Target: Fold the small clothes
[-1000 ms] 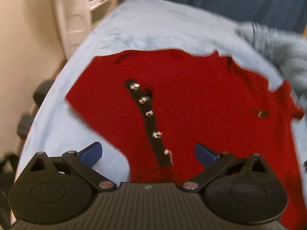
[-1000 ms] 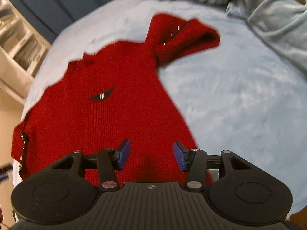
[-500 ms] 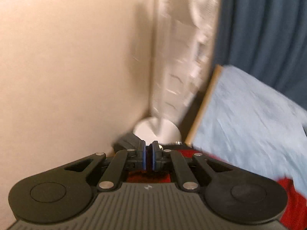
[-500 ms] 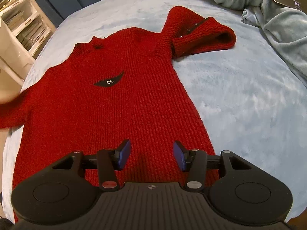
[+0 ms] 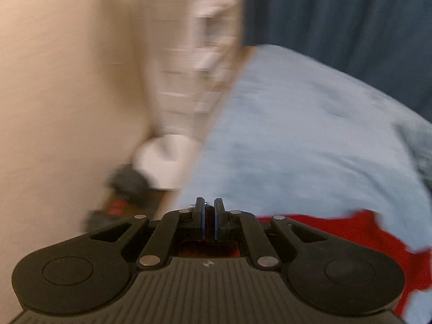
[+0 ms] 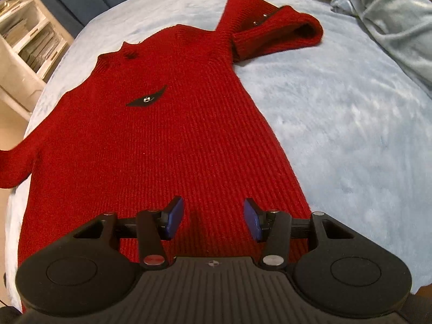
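Note:
A red knit sweater (image 6: 172,145) lies flat on a light blue blanket (image 6: 351,124), neck away from me, with its right sleeve (image 6: 272,32) folded back and its left sleeve (image 6: 13,164) drawn out to the left edge. My right gripper (image 6: 213,218) is open and empty just above the sweater's hem. My left gripper (image 5: 209,220) is shut on the red fabric of the left sleeve; red cloth (image 5: 351,237) trails to its right in the blurred left wrist view.
A white shelf unit (image 6: 24,43) stands left of the bed, beside a beige wall (image 5: 67,81). A dark blue curtain (image 5: 337,13) hangs behind. A crumpled teal blanket (image 6: 391,13) lies at the far right. Dark objects (image 5: 127,186) sit on the floor.
My left gripper closed on the left sleeve and pulled it out to the left; its view now swings back toward the bed. My right gripper stays open over the hem.

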Demonstrator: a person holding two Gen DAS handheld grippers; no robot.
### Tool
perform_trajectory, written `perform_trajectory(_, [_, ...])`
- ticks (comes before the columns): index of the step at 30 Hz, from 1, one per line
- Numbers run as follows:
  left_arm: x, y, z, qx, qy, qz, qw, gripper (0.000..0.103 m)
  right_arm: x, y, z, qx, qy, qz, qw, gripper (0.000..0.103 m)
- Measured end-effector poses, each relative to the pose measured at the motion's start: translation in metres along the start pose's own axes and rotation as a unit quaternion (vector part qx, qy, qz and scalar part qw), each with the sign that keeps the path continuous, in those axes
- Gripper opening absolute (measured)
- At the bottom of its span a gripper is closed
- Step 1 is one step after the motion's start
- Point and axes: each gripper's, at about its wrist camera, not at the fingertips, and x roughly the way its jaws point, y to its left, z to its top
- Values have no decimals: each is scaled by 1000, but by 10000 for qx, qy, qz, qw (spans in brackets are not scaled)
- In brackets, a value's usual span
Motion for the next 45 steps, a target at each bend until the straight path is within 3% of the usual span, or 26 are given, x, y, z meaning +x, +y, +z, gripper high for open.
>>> perform_trajectory(4, [-3, -128, -13, 525, 55, -1083, 9927, 6, 0, -13, -7, 134, 17, 107, 9999, 51])
perform_trajectory(6, [2, -198, -31, 794, 225, -1628, 9832, 6, -2, -22, -9, 214, 3, 145, 9997, 51])
perform_trajectory(9, [23, -275, -65, 901, 376, -2154, 9716, 12, -2, -36, -10, 336, -28, 123, 9994, 51])
perform_trajectory(11, [41, -306, -83, 901, 524, -2351, 9664, 60, -2, -47, -12, 422, -2, 79, 9991, 51])
perform_trajectory(12, [51, -315, -89, 921, 658, -2419, 9637, 95, -1, -52, -13, 458, 15, 81, 9989, 51])
perform_trajectory(13, [56, -317, -93, 953, 634, -2276, 9670, 103, -1, -57, -14, 503, 36, 126, 9986, 51])
perform_trajectory(15, [62, -305, -95, 1048, 295, -1914, 9754, 102, -4, -64, -15, 525, 19, 203, 9984, 51])
perform_trajectory(17, [63, -278, -95, 1132, 245, -1599, 9803, 102, -6, -69, -16, 522, -27, 263, 9983, 51])
perform_trajectory(23, [50, -131, -133, 572, 179, -638, 9962, 102, -12, -68, -8, 389, -279, 202, 9986, 51])
perform_trajectory(27, [49, -40, -176, -47, 406, -54, 9992, 102, -23, -55, -4, 381, -438, 380, 9976, 51])
perform_trajectory(31, [53, 8, -183, -373, 489, 156, 9980, 102, -34, -29, -3, 82, -537, 460, 9975, 51])
perform_trajectory(34, [72, 0, -167, -262, 435, 25, 9987, 102, -44, -14, -3, -43, -630, 444, 9970, 51])
perform_trajectory(40, [136, -76, -141, 294, 510, -205, 9981, 102, -53, 1, -9, -167, -584, 236, 9979, 51])
perform_trajectory(42, [161, -91, -141, 427, 503, 45, 9978, 102, -53, 0, -9, -123, -512, 139, 9985, 51])
perform_trajectory(43, [175, -95, -145, 565, 595, 346, 9960, 103, -51, -2, -9, -103, -470, 87, 9988, 51])
perform_trajectory(45, [211, -95, -161, 1011, 926, 1071, 9847, 103, -46, -4, -6, -96, -446, -72, 9989, 51])
